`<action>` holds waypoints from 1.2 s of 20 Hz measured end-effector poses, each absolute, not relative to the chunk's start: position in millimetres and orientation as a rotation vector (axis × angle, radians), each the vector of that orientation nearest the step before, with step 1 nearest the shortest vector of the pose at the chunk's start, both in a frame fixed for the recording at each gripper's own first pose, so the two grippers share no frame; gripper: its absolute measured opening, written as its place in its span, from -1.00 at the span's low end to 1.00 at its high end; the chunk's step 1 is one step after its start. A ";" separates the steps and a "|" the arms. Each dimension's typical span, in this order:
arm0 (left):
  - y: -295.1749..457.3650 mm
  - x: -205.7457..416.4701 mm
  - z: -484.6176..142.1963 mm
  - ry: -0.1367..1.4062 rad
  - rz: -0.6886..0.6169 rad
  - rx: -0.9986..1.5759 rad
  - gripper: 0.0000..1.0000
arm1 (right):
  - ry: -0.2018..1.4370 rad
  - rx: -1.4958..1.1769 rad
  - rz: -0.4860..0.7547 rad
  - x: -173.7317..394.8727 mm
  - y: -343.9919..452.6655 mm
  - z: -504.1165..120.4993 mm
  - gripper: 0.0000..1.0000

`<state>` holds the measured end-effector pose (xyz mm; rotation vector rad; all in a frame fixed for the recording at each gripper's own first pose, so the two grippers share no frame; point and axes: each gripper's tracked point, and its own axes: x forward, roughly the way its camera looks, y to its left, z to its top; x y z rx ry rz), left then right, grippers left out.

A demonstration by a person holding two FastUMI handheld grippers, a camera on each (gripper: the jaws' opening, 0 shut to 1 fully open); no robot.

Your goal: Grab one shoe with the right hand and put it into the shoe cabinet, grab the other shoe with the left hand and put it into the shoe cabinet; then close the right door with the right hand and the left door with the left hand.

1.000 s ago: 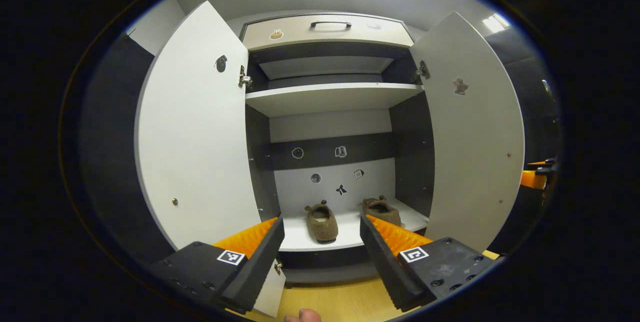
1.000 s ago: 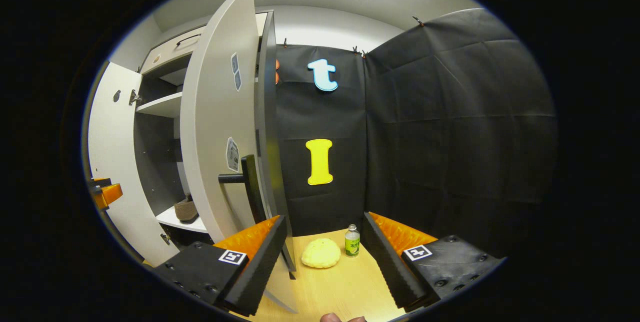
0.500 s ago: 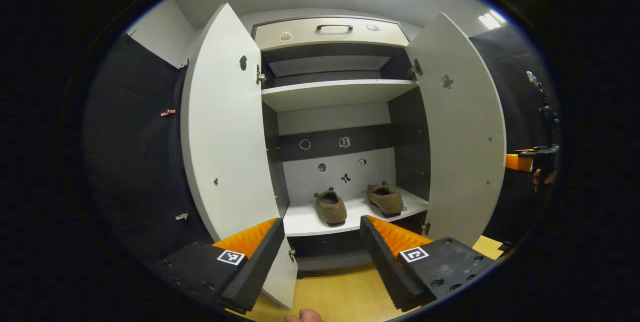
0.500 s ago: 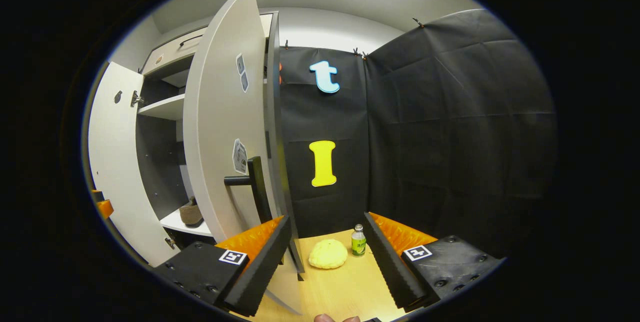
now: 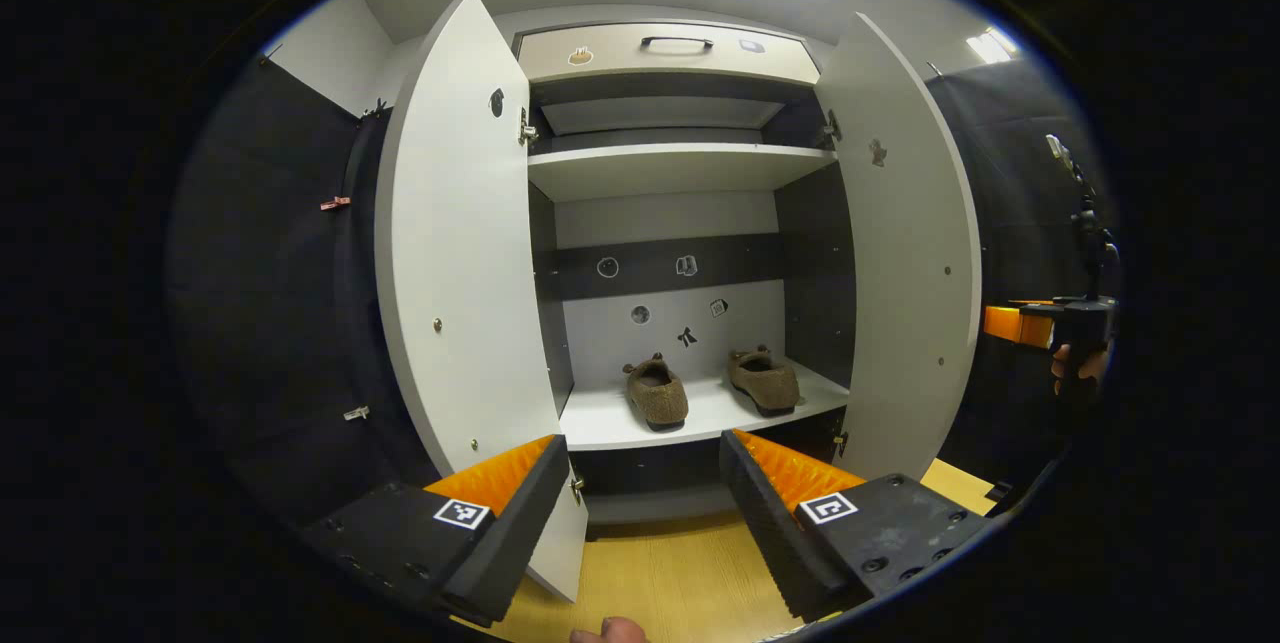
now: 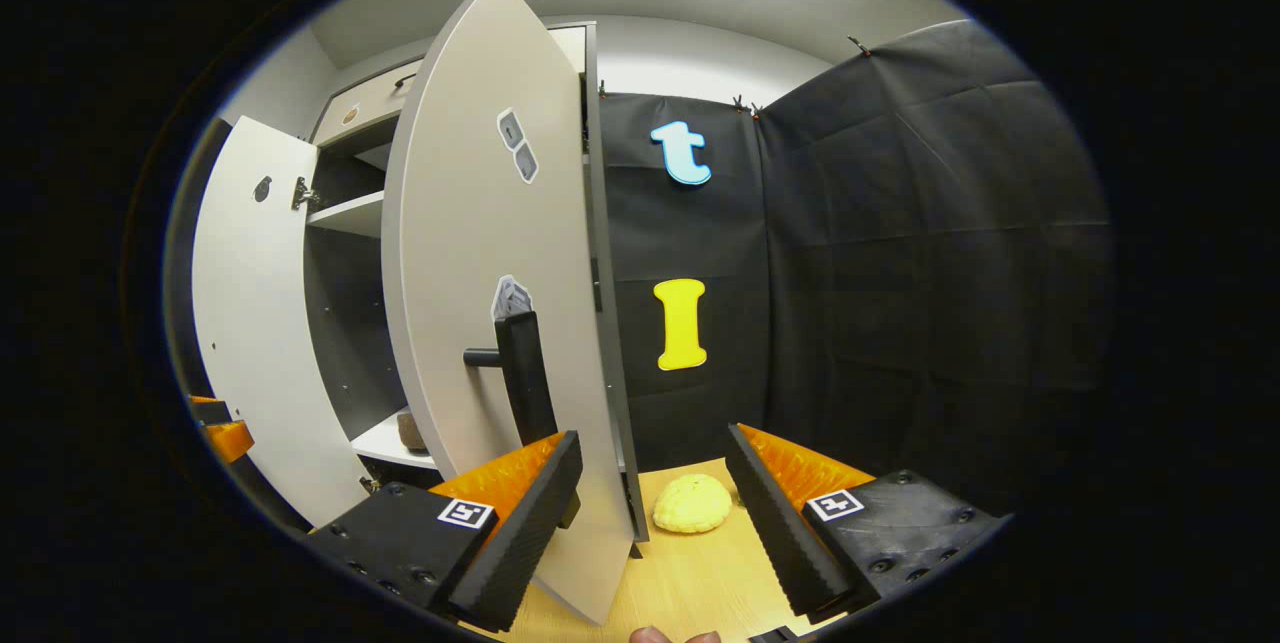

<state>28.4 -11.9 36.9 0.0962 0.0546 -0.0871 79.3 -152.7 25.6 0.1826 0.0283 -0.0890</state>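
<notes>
1. Nearest in the left gripper view, the left gripper (image 5: 642, 508) hung with its fingers spread apart, grasping nothing, over the wooden floor (image 5: 680, 593) in front of the shoe cabinet (image 5: 670, 173).
2. In the right gripper view, the right gripper (image 6: 655, 513) was likewise released and empty, its near finger (image 6: 520, 523) just beside the lower front edge of the right door (image 6: 480, 253).
3. That door stood open, its dark handle (image 6: 525, 378) just above the gripper. A push landing on the handle post or the door's thin edge could slip off and leave the door ajar.
4. A yellow bun-shaped object (image 6: 692, 503) lay on the floor beyond the door; it was outside the closing swing, so it seemed unlikely to catch.
5. The left door (image 5: 455, 253) was also wide open, just beside the left gripper, which looked likely to have to clear its edge before pushing.
6. Farthest in, both shoes sat on the bottom shelf (image 5: 600, 423): the left shoe (image 5: 656, 393) near the front edge, the right shoe (image 5: 765, 380) toward the right wall. The left one looked close enough to the edge that a hard slam might jolt it.
</notes>
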 end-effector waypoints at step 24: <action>81.9 -4.0 29.0 0.096 0.067 0.037 0.93 | 0.121 0.170 0.231 80.2 27.9 13.1 0.96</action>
